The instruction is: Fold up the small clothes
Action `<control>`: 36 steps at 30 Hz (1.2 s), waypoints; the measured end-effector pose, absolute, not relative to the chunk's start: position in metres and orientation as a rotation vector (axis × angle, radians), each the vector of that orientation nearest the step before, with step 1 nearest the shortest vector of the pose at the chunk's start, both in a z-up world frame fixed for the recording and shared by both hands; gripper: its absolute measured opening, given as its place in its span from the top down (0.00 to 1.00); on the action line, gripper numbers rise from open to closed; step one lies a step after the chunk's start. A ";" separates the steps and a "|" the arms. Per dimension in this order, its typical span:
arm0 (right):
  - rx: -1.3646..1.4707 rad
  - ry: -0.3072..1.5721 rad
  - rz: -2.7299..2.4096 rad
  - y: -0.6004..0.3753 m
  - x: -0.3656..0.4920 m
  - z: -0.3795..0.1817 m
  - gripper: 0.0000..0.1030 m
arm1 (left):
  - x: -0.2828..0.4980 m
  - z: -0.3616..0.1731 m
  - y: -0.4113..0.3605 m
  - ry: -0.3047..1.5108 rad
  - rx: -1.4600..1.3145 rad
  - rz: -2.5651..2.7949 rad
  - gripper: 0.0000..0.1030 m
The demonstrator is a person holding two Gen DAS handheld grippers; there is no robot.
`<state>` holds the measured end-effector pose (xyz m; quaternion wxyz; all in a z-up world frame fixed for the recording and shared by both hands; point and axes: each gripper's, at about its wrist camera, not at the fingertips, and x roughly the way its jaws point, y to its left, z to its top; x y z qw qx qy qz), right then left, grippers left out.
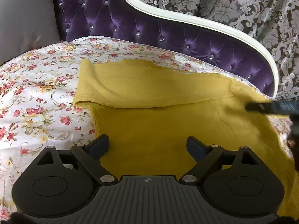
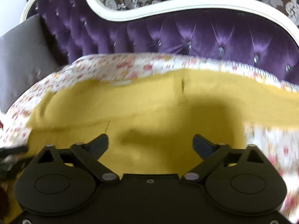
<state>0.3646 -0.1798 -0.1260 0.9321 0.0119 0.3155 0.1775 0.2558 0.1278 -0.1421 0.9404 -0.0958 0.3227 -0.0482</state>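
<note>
A mustard-yellow knitted garment [image 1: 158, 115] lies spread on a white quilted cover with a red-and-yellow flower print [image 1: 41, 85], one sleeve folded across its upper part. The left gripper [image 1: 147, 145] hovers over its lower part, jaws wide apart and empty; the right gripper [image 2: 150, 143] likewise. Behind stands a purple tufted headboard with a cream frame [image 1: 130, 18]. No lettering is legible anywhere.

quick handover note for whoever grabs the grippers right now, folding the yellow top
Left gripper: open, empty, above the yellow garment.
Right gripper: open, empty, above the same garment; its view is blurred.
Garment lies on the floral bedcover by the purple headboard.
Done: one sleeve is folded across the body.
Left: the remaining folds.
</note>
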 end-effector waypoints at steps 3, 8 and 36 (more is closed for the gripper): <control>0.035 0.671 0.358 -0.179 0.403 -0.130 0.34 | 0.255 -0.142 0.128 0.657 -0.202 -0.101 0.12; 0.029 0.657 0.273 -0.178 0.447 -0.142 0.34 | 0.254 -0.141 0.130 0.654 -0.216 -0.104 0.12; -0.003 0.654 0.277 -0.215 0.466 -0.120 0.48 | 0.253 -0.140 0.133 0.646 -0.251 -0.113 0.12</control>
